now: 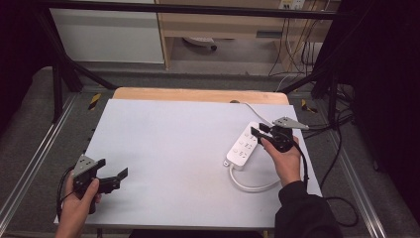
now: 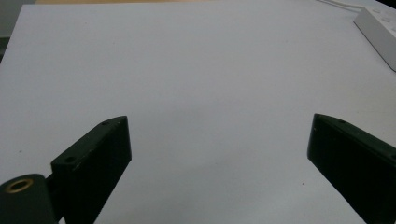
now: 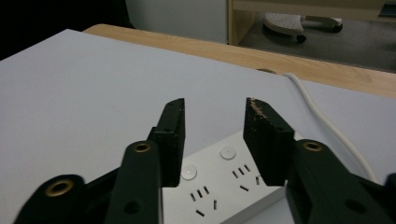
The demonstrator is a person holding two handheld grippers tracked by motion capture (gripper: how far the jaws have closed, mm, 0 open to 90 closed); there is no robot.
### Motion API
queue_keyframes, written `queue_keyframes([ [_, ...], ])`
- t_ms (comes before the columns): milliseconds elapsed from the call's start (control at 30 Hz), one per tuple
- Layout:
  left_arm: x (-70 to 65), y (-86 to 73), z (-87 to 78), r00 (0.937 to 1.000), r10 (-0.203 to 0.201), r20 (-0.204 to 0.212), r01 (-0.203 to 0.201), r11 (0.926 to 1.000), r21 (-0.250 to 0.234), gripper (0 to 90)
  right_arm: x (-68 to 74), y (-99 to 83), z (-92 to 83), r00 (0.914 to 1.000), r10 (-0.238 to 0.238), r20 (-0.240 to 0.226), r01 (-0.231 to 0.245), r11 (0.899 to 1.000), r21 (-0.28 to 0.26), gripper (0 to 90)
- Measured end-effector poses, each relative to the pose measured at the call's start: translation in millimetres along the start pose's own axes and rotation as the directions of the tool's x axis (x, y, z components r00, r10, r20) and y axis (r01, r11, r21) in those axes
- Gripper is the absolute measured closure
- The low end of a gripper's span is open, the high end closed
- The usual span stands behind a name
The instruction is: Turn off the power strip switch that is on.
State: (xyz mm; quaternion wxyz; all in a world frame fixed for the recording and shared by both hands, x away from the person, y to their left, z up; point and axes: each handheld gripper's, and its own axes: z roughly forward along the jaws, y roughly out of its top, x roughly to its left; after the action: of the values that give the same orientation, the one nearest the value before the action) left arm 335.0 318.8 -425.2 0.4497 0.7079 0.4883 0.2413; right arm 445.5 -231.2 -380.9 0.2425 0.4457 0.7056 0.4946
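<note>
A white power strip [image 1: 243, 147] lay on the right part of the grey mat [image 1: 173, 148], angled so that its far end pointed away and to the right. Its white cable [image 1: 252, 186] looped out from the near end and curled on the mat toward the right edge; a second run of cable [image 3: 322, 119] passed from the far end toward the wooden table edge [image 1: 198, 94]. In the right gripper view the strip [image 3: 224, 186] showed round buttons and slotted sockets on its top face.

The right gripper [image 1: 258, 131] hovered over the far end of the strip, held in the right hand [image 1: 285, 158]. Its jaws stood a little apart with nothing between them, the strip lying just below and behind them in the right gripper view [image 3: 215, 121]; whether they touched it I could not tell.

The left gripper [image 1: 113, 172] sat well apart, near the mat's near-left corner, gripped by the left hand [image 1: 79, 201]. Its jaws were spread wide and empty [image 2: 219, 154], above bare mat [image 2: 187, 70], with a corner of the strip [image 2: 378, 32] far off at upper right of the left gripper view.

Beyond the table were a grey floor [image 1: 223, 54] and a wooden shelf unit [image 1: 223, 25].
</note>
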Motion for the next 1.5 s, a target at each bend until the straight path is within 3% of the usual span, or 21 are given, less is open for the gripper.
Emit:
queue_keyframes([
  [33,0.0,0.0,0.1,1.0,0.001,0.0,-0.001,1.0,0.0,6.0,-0.1,-0.3,1.6,1.0,0.002,-0.002,-0.002,1.0,-0.006,71.2],
  [133,-0.2,-0.1,0.0,1.0,0.004,0.003,-0.004,1.0,0.0,6.0,-1.3,-0.4,4.1,0.9999,0.011,-0.011,-0.011,1.0,-0.013,80.7],
  [333,-0.6,-0.4,1.1,1.0,0.008,0.003,-0.008,1.0,0.004,6.0,-3.9,-2.6,9.6,0.9997,0.021,-0.013,-0.021,1.0,0.014,89.8],
  [1500,-1.8,-0.7,1.8,0.9998,0.02,0.005,-0.02,0.9997,0.011,6.0,5.3,-14.8,34.8,0.9992,0.028,-0.027,-0.026,0.996,0.087,90.0],
])
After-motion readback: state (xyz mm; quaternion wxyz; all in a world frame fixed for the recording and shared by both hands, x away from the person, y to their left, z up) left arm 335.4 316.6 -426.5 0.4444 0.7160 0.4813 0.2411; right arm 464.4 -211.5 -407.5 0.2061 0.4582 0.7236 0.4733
